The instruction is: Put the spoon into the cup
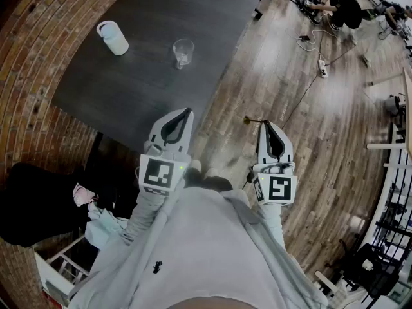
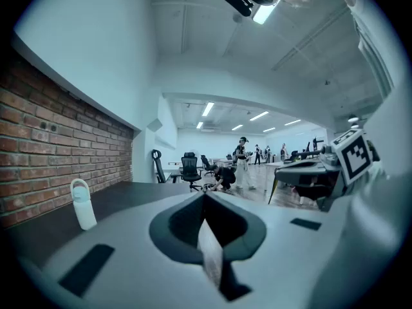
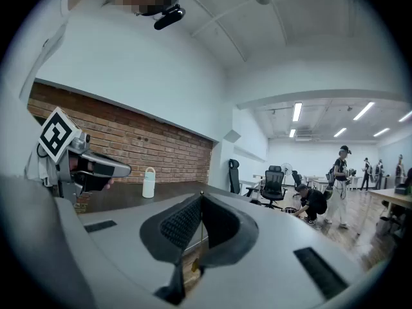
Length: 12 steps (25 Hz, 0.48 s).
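Wood-plank flooring (image 1: 290, 76) is seen beneath the person, whose grey-sleeved arms reach forward from the bottom of the head view with a gripper in each hand. The left gripper (image 1: 188, 111) is held over the near corner of a dark table (image 1: 148, 18). Its jaws are pressed together with nothing between them, as its own view confirms. The right gripper (image 1: 266, 123) is held over the floor, just off the table's edge and well apart from the left one. Its jaws are clamped on the spoon (image 1: 253, 120) — a thin piece gripped at the very tips and sticking out sideways toward the left gripper. In the right gripper view it shows only as a slim rod running down between the jaw pads, with a small golden part at its lower end; which end is the bowl cannot be told. Farther up the table the clear cup (image 1: 183, 52) stands upright and empty, well apart from the spoon. Beyond it and to the left a white bottle (image 1: 113, 37) is set near the brick wall (image 1: 38, 50). At the far end of the room — an open office with ceiling strip lights — desk chairs (image 2: 190, 167) and several people are seen, one person (image 1: 341, 5) crouched low by cables on the floor.
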### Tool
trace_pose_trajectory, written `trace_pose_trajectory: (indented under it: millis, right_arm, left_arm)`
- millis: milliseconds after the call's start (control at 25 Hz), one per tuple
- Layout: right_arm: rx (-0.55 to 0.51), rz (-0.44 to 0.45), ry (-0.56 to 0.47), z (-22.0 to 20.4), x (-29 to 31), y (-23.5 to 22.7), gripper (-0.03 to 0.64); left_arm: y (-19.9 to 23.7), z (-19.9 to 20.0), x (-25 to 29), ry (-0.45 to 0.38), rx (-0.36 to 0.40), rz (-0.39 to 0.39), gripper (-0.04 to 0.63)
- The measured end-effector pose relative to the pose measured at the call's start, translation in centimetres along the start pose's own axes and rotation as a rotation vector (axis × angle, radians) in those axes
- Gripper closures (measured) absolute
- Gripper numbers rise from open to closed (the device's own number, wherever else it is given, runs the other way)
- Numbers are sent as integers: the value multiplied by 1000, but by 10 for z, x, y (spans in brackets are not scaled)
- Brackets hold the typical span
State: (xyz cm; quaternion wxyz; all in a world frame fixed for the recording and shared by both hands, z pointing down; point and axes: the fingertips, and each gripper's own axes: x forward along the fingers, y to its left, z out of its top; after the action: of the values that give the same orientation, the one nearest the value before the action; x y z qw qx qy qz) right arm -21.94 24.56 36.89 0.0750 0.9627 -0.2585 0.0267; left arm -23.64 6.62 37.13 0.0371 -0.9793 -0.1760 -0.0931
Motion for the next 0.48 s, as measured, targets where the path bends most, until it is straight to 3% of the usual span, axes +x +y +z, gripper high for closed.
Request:
trace_pose_trajectory:
  millis: [480]
  right_arm:
    - [42, 25, -13, -5, -8, -19, 597]
  left_arm:
    - [-14, -2, 10, -10, 42, 20, 576]
